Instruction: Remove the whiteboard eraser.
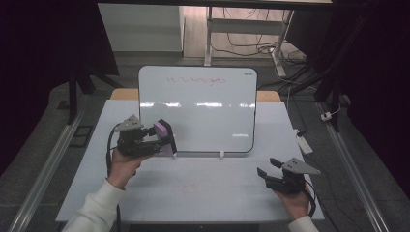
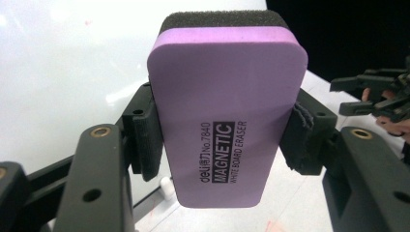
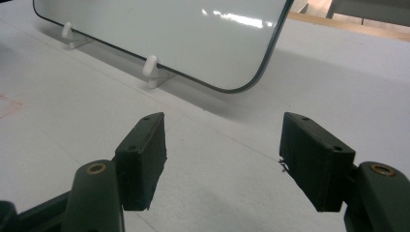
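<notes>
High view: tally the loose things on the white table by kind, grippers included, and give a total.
Rounded white dry-erase board with a red scribble, standing on the white table: 1
Purple foam magnetic eraser with a black felt face, clamped in the left gripper: 1
Black hand-held grippers, counting the right gripper, open and empty: 2
Total: 4
</notes>
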The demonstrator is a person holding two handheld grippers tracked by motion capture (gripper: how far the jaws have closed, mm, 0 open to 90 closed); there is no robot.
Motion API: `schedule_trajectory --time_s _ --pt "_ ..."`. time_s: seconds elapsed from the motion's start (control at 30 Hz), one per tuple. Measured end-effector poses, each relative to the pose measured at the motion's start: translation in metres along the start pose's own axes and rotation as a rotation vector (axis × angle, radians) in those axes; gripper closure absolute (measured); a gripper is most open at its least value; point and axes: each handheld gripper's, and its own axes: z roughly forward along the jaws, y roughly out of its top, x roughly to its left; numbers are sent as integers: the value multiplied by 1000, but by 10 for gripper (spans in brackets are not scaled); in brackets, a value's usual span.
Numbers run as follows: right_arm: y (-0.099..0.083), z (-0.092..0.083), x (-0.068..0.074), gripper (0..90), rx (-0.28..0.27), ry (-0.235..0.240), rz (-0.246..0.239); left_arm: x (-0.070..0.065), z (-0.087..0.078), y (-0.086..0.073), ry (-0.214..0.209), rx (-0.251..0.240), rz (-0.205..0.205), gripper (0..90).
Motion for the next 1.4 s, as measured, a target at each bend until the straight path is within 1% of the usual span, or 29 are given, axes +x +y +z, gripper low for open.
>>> schedule_trajectory --time_s 0.17,0.27,0.3,0.37,0.47,0.57,0.73,0.97,1.07,1.23,1.4 --pt "0 1 0 334 5 -3 -5 2 2 12 13 2 7 405" --pt "0 2 0 334 6 0 -9 6 5 22 7 4 -7 405" --pt "-1 4 0 334 17 0 -14 8 7 26 8 3 -10 406" --pt "-1 5 1 334 22 -5 -23 10 10 34 18 0 -15 405" --pt "-2 4 1 334 24 -6 -23 14 15 43 37 -10 -16 406" --pt "-2 3 1 334 18 -8 -17 18 22 49 49 -10 -28 406" --pt "-2 3 0 334 21 -12 -16 24 29 53 73 3 -27 406" --pt "-4 4 -1 334 29 -24 -12 37 27 60 109 -2 -48 406" --pt "-4 4 -1 333 29 -26 -14 42 26 66 128 -7 -51 406" --pt "-4 5 -1 333 33 -26 -15 46 24 80 155 -16 -47 406" --pt "-4 4 -1 333 32 -30 -15 50 25 89 180 -9 -53 406"
